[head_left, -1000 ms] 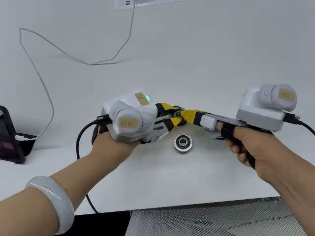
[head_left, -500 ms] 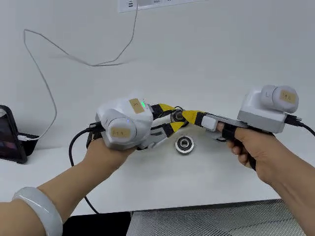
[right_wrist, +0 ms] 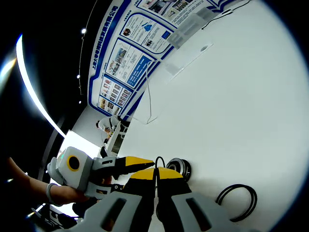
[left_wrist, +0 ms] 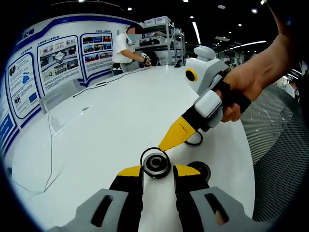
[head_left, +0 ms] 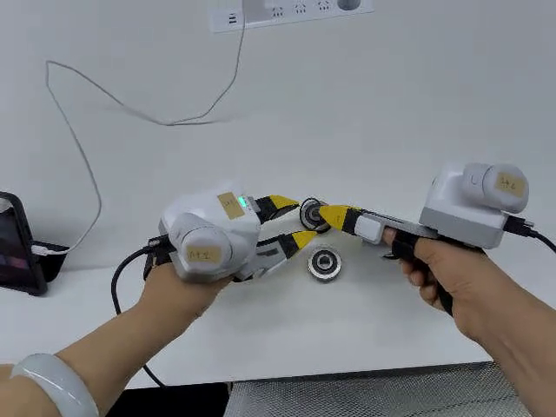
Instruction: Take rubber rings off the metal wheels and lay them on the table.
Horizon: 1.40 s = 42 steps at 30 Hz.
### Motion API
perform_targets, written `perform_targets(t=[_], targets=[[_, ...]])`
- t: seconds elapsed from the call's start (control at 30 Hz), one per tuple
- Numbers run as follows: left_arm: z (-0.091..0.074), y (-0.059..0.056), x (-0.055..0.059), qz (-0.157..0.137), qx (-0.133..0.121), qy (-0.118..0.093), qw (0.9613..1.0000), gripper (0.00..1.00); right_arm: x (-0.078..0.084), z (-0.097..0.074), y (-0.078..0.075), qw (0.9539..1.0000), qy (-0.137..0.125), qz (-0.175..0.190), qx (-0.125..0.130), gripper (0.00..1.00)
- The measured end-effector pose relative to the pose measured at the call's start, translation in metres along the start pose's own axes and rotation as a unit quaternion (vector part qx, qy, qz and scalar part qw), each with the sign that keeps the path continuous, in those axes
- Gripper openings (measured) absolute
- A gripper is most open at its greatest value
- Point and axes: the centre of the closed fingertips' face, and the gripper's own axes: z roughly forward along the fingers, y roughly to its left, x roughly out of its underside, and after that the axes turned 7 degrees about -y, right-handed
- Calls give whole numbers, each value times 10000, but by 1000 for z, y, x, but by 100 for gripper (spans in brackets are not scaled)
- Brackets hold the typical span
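Observation:
My left gripper (head_left: 294, 219) (left_wrist: 157, 170) is shut on a small metal wheel (head_left: 310, 214) (left_wrist: 155, 164), held just above the white table. A thin black rubber ring (left_wrist: 145, 152) (right_wrist: 158, 161) sits loosely around that wheel, part of it pulled off. My right gripper (head_left: 327, 214) (right_wrist: 155, 172) comes in from the right, shut on the ring's edge; its yellow tip (left_wrist: 177, 133) shows in the left gripper view. A second metal wheel (head_left: 324, 262) (left_wrist: 199, 169) lies flat on the table below them. One loose rubber ring (right_wrist: 236, 195) (left_wrist: 194, 141) lies on the table.
A dark device (head_left: 14, 245) with a plugged-in cable stands at the far left. A white cable (head_left: 83, 165) runs up the back to a power strip (head_left: 287, 10). The table's front edge (head_left: 347, 372) is near my arms. A person (left_wrist: 127, 45) stands far behind.
The right gripper's tip has drawn back a little from the left jaws, so the held wheel now shows between them. The left gripper has rolled and sunk slightly. The head camera has tilted up.

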Motion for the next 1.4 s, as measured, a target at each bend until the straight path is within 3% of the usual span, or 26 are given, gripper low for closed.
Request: perform_targets(t=[0.5, 0.8, 1.13, 1.4], targets=[[-6, -1, 1, -245, -114, -143, 9995, 40, -3, -12, 11, 9998, -117, 100, -97, 2], [-12, 3, 3, -457, -213, -224, 9985, 46, -7, -34, 11, 9993, -290, 229, -70, 2], [-16, 2, 3, -570, -244, -312, 9976, 50, -7, -67, -13, 9972, -494, 510, 244, 2], [-18, 1, 3, -610, -271, -317, 9973, 53, -3, -80, -37, 9953, -520, 590, 567, 2]])
